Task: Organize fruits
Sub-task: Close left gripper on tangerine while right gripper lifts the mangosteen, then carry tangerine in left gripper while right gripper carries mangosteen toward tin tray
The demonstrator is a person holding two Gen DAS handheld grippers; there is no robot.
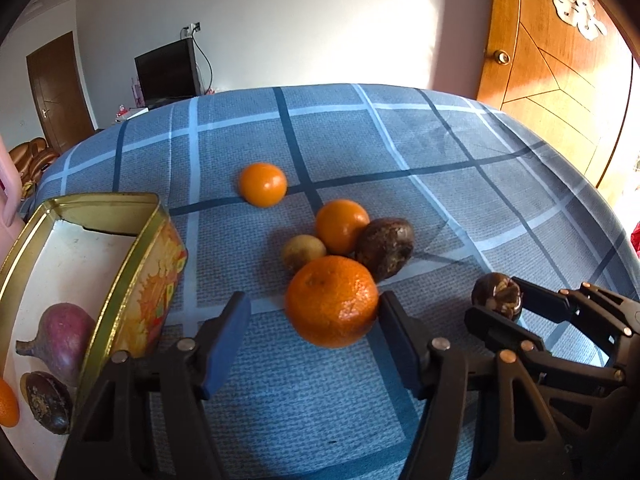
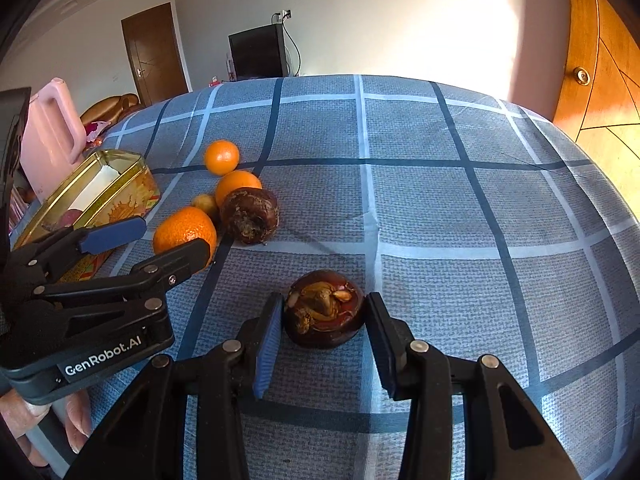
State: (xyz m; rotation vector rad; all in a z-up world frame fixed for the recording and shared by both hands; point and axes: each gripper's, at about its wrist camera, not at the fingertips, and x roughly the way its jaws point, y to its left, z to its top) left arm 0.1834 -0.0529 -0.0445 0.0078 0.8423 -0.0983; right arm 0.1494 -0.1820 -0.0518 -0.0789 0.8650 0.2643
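A: Between the right gripper (image 2: 324, 340) pads sits a dark mangosteen (image 2: 324, 307), resting on the blue plaid cloth (image 2: 440, 208); both pads press its sides, so the jaws are clamped on it.

B: And the left gripper (image 1: 314, 336)?

A: It straddles the big orange (image 1: 332, 300), just left of that mangosteen. Its right pad touches the peel, its left pad stands apart, so the fingers are not yet gripping.

B: What lies past the big orange?

A: Just behind it, touching one another, sit a small brownish fruit (image 1: 302, 251), a 2nd orange (image 1: 341, 225) and a dark wrinkled fruit (image 1: 385, 247). A 3rd orange (image 1: 263, 184) lies alone farther back.

B: Left of the big orange?

A: An open gold tin (image 1: 132, 280), holding a purple fruit (image 1: 64, 336), a dark round fruit (image 1: 48, 400) and an orange at the picture's edge. A pink jug (image 2: 50, 136) stands behind the tin.
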